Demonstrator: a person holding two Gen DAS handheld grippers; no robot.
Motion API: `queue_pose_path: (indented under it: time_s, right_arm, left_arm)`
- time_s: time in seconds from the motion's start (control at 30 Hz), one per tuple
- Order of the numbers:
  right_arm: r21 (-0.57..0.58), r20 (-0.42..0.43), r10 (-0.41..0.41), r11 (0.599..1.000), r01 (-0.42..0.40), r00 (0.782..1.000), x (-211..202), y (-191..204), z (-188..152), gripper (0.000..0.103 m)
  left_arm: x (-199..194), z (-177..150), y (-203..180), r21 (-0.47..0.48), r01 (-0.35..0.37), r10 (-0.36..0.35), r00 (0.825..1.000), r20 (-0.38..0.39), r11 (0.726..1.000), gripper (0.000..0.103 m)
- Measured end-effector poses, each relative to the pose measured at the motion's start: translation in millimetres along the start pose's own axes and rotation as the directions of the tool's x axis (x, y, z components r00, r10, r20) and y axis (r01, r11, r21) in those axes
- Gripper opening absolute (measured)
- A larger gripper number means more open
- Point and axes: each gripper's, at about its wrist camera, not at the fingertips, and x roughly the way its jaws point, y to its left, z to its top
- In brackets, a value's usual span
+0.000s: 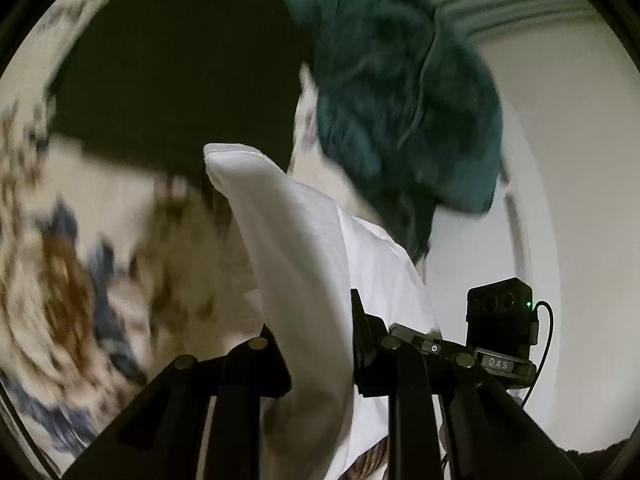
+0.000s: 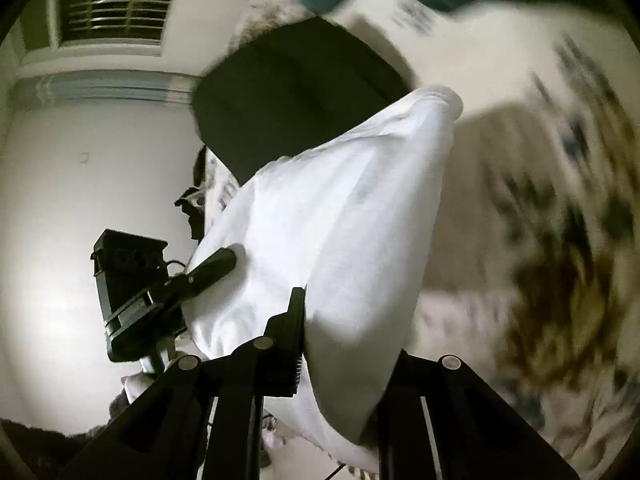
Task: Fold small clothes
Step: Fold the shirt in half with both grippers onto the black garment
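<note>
A white garment (image 1: 304,248) hangs lifted between both grippers, above a patterned bedspread (image 1: 72,272). My left gripper (image 1: 320,344) is shut on one edge of it; the cloth runs up between the jaws and folds over at the top. My right gripper (image 2: 344,344) is shut on the other edge of the white garment (image 2: 340,216), which billows in front of the camera. The left gripper (image 2: 212,268) also shows in the right wrist view, pinching the cloth at the left. The right gripper's body (image 1: 500,332) shows in the left wrist view.
A black garment (image 1: 176,72) lies flat on the bedspread, also in the right wrist view (image 2: 296,92). A crumpled dark teal garment (image 1: 400,92) lies beside it. The patterned bedspread (image 2: 560,240) is blurred. A white wall (image 2: 80,200) and a shuttered window (image 2: 116,8) stand beyond.
</note>
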Motion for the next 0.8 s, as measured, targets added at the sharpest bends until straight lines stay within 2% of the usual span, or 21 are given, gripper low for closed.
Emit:
queue_pose_path:
  time_s: [0.13, 0.2, 0.33, 0.4, 0.5, 0.53, 0.6, 0.63, 0.67, 0.7, 0.73, 0.77, 0.8]
  right_arm:
    - [-0.094, 0.052, 0.013, 0.996, -0.008, 0.999, 9.7, 68.9, 79.0, 0.015]
    - [-0.146, 0.073, 0.026, 0.989, -0.015, 0.997, 28.4, 106.2, 123.0, 0.015]
    - [-0.228, 0.094, 0.047, 0.973, -0.025, 0.994, 68.6, 156.8, 188.0, 0.014]
    - [-0.243, 0.102, 0.028, 0.970, -0.003, 0.994, 98.6, 169.0, 216.1, 0.014]
    - [-0.241, 0.069, -0.067, 0.967, 0.082, 0.995, 142.2, 164.7, 239.3, 0.015]
    - [-0.230, 0.054, -0.111, 0.966, 0.120, 0.992, 155.8, 160.3, 242.1, 0.017]
    - [-0.205, 0.046, -0.155, 0.965, 0.161, 0.987, 170.9, 154.2, 247.9, 0.023]
    - [-0.196, 0.046, -0.170, 0.965, 0.176, 0.984, 172.4, 153.1, 246.5, 0.037]
    - [-0.188, 0.052, -0.186, 0.963, 0.192, 0.981, 169.8, 150.1, 244.7, 0.055]
    - [-0.181, 0.067, -0.203, 0.960, 0.212, 0.977, 167.8, 149.8, 243.9, 0.063]
    - [-0.171, 0.081, -0.214, 0.959, 0.226, 0.973, 164.9, 150.1, 244.9, 0.070]
    - [-0.166, 0.090, -0.219, 0.959, 0.231, 0.972, 162.7, 149.8, 243.0, 0.070]
    - [-0.161, 0.106, -0.245, 0.952, 0.260, 0.964, 156.7, 149.1, 240.6, 0.070]
  left_arm:
    - [-37.0, 70.4, -5.4, 0.025, -0.011, 0.008, 0.994, 0.106, 1.000, 0.018]
    - [-55.6, 113.9, -0.8, 0.030, -0.025, 0.020, 0.986, 0.166, 0.999, 0.018]
    - [-76.5, 180.0, 23.0, 0.026, -0.071, 0.062, 0.969, 0.239, 0.997, 0.018]
    - [-69.5, 209.8, 47.1, 0.008, -0.125, 0.121, 0.968, 0.220, 0.992, 0.020]
    - [-48.1, 226.1, 88.8, -0.066, -0.218, 0.225, 0.966, 0.127, 0.974, 0.022]
    - [-39.9, 227.6, 101.2, -0.095, -0.213, 0.222, 0.969, 0.104, 0.972, 0.022]
    - [-36.4, 227.5, 112.4, -0.115, -0.219, 0.231, 0.967, 0.105, 0.969, 0.024]
    - [-39.0, 228.5, 115.2, -0.126, -0.214, 0.228, 0.968, 0.108, 0.969, 0.031]
    - [-40.3, 228.7, 115.8, -0.136, -0.226, 0.241, 0.964, 0.109, 0.965, 0.043]
    - [-42.1, 228.0, 115.3, -0.136, -0.250, 0.265, 0.958, 0.111, 0.959, 0.051]
    - [-43.9, 227.6, 114.8, -0.128, -0.291, 0.305, 0.945, 0.114, 0.948, 0.070]
    - [-42.8, 227.4, 111.8, -0.114, -0.332, 0.345, 0.931, 0.122, 0.936, 0.083]
    - [-42.8, 225.2, 107.8, -0.099, -0.373, 0.384, 0.914, 0.129, 0.922, 0.086]
